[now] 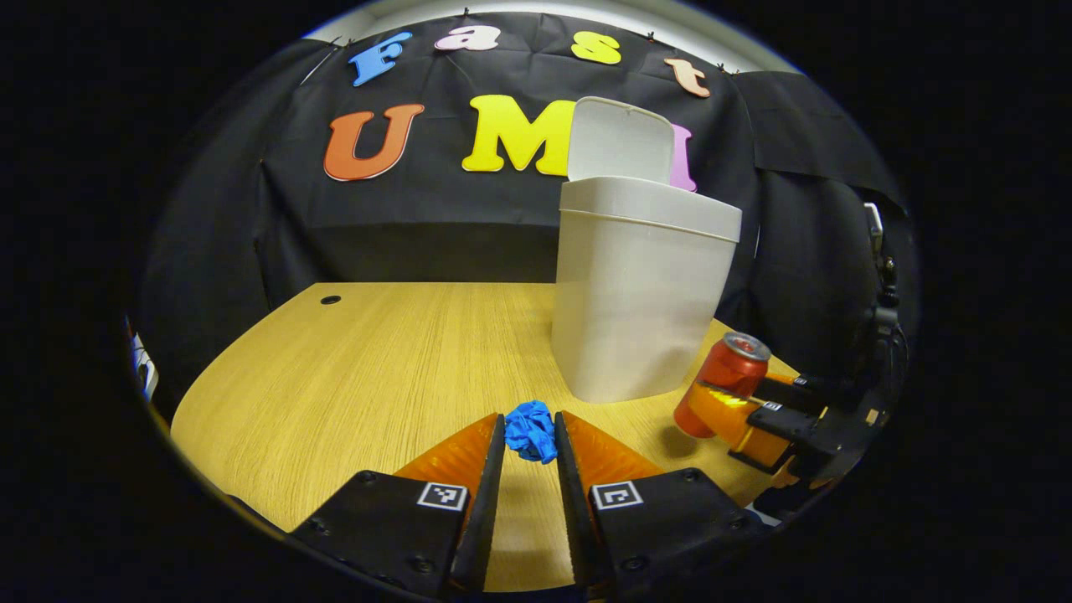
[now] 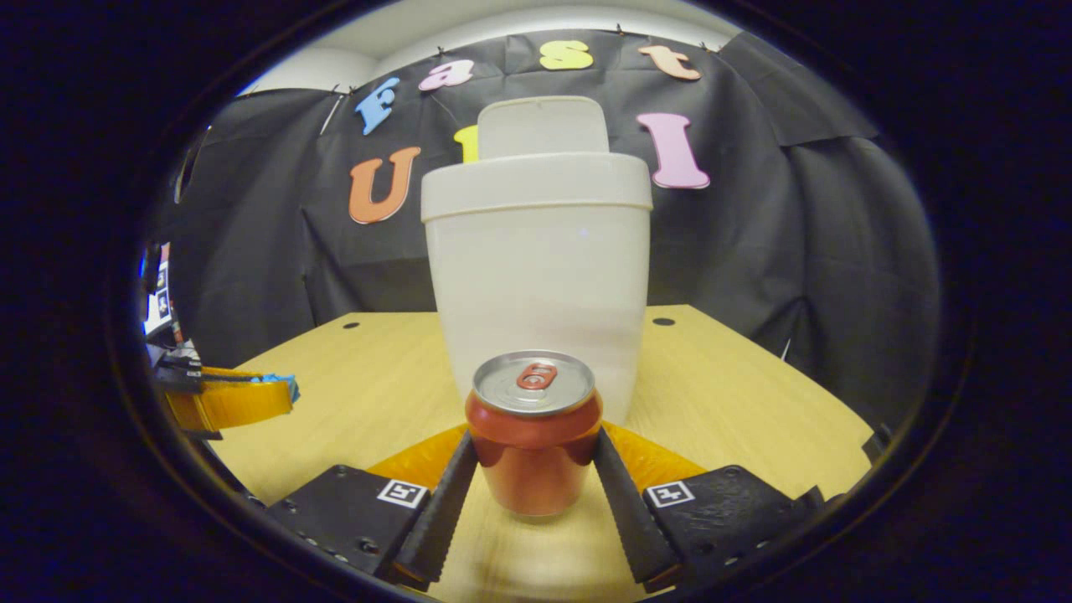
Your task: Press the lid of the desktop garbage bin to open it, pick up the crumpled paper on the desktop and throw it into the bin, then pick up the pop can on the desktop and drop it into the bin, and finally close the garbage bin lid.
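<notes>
The bin (image 1: 641,301) stands lid-up near the table's (image 1: 335,377) far edge. The left gripper (image 1: 531,435) pinches the crumpled paper (image 1: 531,430); carry it above the rim before releasing. The right gripper (image 2: 533,456) clasps the pop can (image 2: 533,431).

surface: light wooden desktop with rounded edge (image 1: 377,360) | round dark cable hole near back edge (image 1: 331,299) | on it: tall white plastic bin, lid up (image 1: 636,293) | crumpled blue paper ball (image 1: 531,430) | red metal pop can, upright (image 2: 533,435)

Off-white bin (image 2: 536,276) with matching lid (image 2: 543,126), red can (image 2: 533,440) with silver top before it, blue paper (image 1: 531,430), pale wood-grain table (image 1: 402,360)
</notes>
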Motion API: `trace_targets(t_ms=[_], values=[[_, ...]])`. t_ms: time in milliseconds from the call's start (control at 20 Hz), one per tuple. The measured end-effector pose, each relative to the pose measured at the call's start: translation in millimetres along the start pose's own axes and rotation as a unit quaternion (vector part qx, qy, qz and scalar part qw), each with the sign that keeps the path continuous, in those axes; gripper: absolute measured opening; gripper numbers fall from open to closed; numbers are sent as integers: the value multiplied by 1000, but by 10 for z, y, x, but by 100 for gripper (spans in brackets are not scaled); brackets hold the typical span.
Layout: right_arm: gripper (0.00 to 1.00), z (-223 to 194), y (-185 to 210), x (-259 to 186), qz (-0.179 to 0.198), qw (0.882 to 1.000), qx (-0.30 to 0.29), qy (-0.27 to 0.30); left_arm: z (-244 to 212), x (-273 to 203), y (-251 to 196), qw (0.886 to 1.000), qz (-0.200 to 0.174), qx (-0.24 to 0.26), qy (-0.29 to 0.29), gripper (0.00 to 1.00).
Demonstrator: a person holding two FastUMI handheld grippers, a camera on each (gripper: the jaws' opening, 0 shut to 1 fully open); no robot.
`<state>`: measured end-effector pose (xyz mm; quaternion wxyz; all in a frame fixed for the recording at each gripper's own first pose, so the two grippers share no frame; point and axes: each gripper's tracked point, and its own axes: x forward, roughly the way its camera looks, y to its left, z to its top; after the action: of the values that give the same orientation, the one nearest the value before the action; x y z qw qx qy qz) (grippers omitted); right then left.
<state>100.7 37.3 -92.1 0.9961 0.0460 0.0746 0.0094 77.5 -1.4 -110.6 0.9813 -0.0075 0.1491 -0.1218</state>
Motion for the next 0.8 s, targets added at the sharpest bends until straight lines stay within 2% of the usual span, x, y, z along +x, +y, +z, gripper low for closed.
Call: trace_targets(t_ms=[200, 400, 500, 700, 800], values=[[80, 446, -128, -268, -5, 999, -20, -42, 118, -66, 221, 999, 29, -26, -19, 40], [80, 695, -344, -607, -14, 997, -30, -72, 236, -186, 389, 996, 79, 2, -38, 40], [79, 708, -437, -745, -9, 997, -29, -74, 305, -245, 318, 996, 79, 1, -47, 40], [80, 795, -692, -1011, -18, 995, -45, -91, 457, -379, -33, 996, 55, 7, -69, 40], [80, 914, -717, -1150, -5, 993, -49, -109, 529, -441, -240, 995, 52, 10, -81, 40]])
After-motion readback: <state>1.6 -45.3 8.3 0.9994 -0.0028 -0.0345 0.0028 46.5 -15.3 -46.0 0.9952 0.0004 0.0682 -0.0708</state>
